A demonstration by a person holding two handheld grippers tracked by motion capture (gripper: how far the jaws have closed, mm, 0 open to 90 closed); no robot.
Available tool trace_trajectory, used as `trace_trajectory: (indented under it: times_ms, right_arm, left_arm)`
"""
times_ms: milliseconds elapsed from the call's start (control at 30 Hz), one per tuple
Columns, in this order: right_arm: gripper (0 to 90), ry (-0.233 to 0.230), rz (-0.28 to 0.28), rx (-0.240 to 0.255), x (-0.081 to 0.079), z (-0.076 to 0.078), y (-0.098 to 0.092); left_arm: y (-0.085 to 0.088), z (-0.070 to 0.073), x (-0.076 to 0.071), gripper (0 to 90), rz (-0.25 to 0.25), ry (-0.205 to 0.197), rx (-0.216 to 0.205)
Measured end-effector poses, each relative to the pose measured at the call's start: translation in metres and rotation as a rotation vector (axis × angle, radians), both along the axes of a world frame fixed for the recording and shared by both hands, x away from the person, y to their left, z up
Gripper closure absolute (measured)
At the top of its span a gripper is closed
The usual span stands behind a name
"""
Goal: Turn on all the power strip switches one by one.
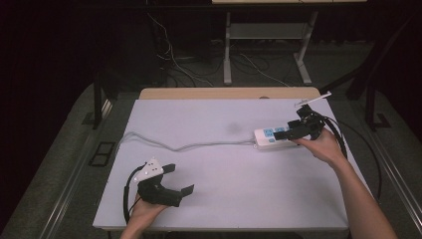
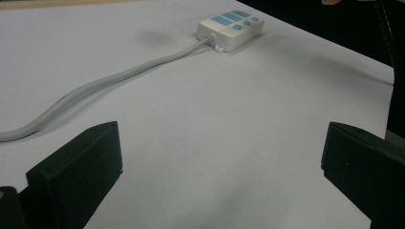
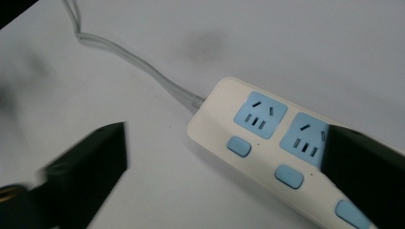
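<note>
A white power strip (image 1: 271,135) with blue sockets and blue switches lies flat at the right of the white table (image 1: 224,199). Its grey cable (image 1: 189,145) runs left across the tabletop. My right gripper (image 1: 285,131) hangs low over the strip's right part, open, its jaws astride the strip (image 3: 260,143); the left jaw stands clear of the strip's side and the right jaw covers part of a socket. My left gripper (image 1: 180,179) rests open near the front left, pointing at the far-off strip (image 2: 230,26) with nothing between its jaws.
A wooden strip (image 1: 229,93) borders the table's far edge. Beyond it stand the legs of a desk (image 1: 227,50) among loose cables on the floor. A faint grey smudge (image 1: 232,128) marks the tabletop left of the power strip.
</note>
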State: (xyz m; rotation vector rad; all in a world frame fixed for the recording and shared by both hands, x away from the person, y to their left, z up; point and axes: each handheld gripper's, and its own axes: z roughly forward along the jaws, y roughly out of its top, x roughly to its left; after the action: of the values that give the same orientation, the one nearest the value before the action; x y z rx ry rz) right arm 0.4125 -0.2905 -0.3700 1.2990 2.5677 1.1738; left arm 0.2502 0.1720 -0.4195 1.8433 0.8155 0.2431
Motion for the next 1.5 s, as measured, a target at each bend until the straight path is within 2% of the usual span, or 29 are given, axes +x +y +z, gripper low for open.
trace_trajectory:
  times_ms: [100, 333, 600, 867, 1100, 1500]
  right_arm:
    - [18.1, 0.002, -0.002, -0.013, 0.002, -0.002, 0.003]
    - [40.1, 0.010, -0.006, -0.030, 0.005, -0.009, 0.009]
    - [65.4, -0.003, -0.023, -0.043, 0.010, -0.013, 0.010]
    - [89.6, -0.010, 0.008, -0.069, 0.014, -0.019, 0.011]
    - [89.8, -0.003, 0.037, -0.083, 0.016, -0.024, 0.014]
    - [89.8, 0.026, 0.035, -0.089, 0.021, -0.037, 0.017]
  left_arm:
    - [0.000, 0.000, 0.000, 0.0, 0.000, -0.001, -0.002]
    - [0.000, 0.000, 0.000, 0.0, -0.004, -0.002, 0.002]
    - [-0.002, 0.000, -0.001, 0.0, -0.021, -0.002, 0.009]
    - [0.001, 0.000, 0.000, 0.0, 0.001, -0.002, -0.006]
    - [0.001, 0.000, 0.000, 0.0, 0.001, -0.003, -0.004]
    - [0.003, 0.000, 0.000, 0.0, 0.003, -0.004, -0.001]
